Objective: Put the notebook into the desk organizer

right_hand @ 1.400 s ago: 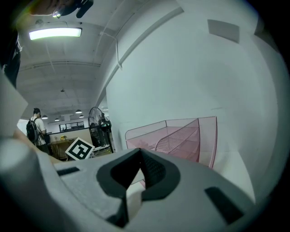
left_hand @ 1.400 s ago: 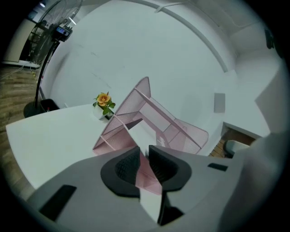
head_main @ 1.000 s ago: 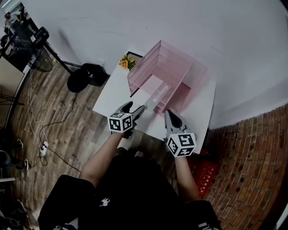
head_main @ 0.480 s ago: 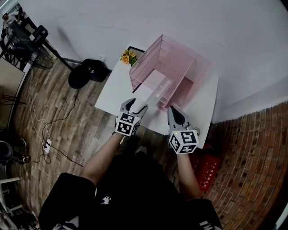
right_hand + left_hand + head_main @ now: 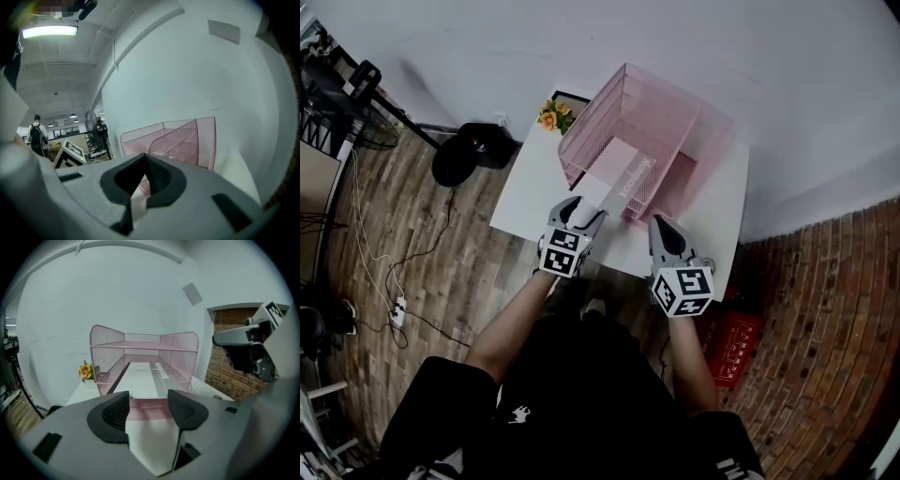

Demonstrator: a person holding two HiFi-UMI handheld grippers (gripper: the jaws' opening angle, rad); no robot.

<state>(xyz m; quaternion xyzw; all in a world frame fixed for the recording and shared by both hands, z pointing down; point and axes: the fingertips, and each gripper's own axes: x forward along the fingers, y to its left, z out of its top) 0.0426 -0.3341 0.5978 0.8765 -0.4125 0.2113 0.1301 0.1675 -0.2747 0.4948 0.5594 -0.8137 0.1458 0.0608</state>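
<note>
Notebook (image 5: 617,172) lies in organizer (image 5: 680,117), 12 o'clock of both grippers.
Left gripper (image 5: 581,212) jaws apart, just been closing, grip nothing; right gripper (image 5: 663,225) jaws together, empty.

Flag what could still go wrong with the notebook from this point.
The notebook lies in the lower tray of the desk organizer with its near end at the open front. The left gripper, jaws apart and just closing on nothing, sits right before it and might drag it out.
The potted flower beside the desk organizer could tip if the organizer shifts.
</note>
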